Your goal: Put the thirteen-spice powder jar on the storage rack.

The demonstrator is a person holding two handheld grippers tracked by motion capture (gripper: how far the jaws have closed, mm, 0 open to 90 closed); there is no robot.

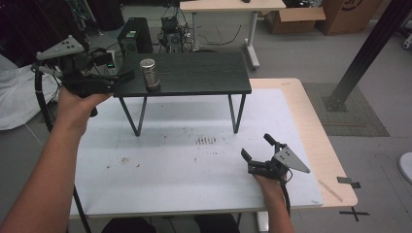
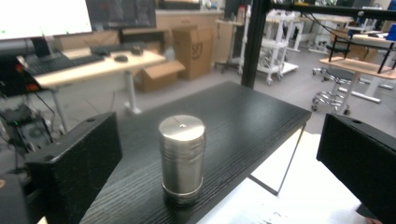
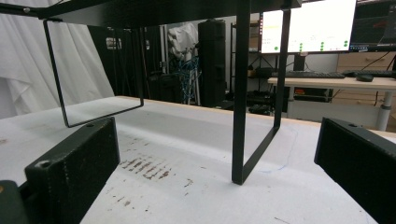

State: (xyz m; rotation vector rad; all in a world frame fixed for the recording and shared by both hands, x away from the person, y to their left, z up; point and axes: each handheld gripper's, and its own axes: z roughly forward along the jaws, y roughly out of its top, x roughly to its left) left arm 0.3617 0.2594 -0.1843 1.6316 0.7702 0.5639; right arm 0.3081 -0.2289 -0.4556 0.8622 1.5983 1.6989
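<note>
Steel canister [image 2: 181, 158] already stands upright near the black shelf's [image 1: 204, 77] front-left edge, left gripper [image 1: 121, 77] wide open just beside it, right gripper [image 1: 257, 148] open, idle on the white table [image 1: 170, 165]; placement looks done.

Place: lab or workshop
Signs: monitors [image 3: 308, 25] at 1 o'clock, cardboard boxes [image 2: 196, 46], computer tower [image 1: 135, 35] at 11 o'clock

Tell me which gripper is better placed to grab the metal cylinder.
Left. The left gripper is open beside the metal cylinder on the black shelf; the right gripper rests low on the table.
</note>
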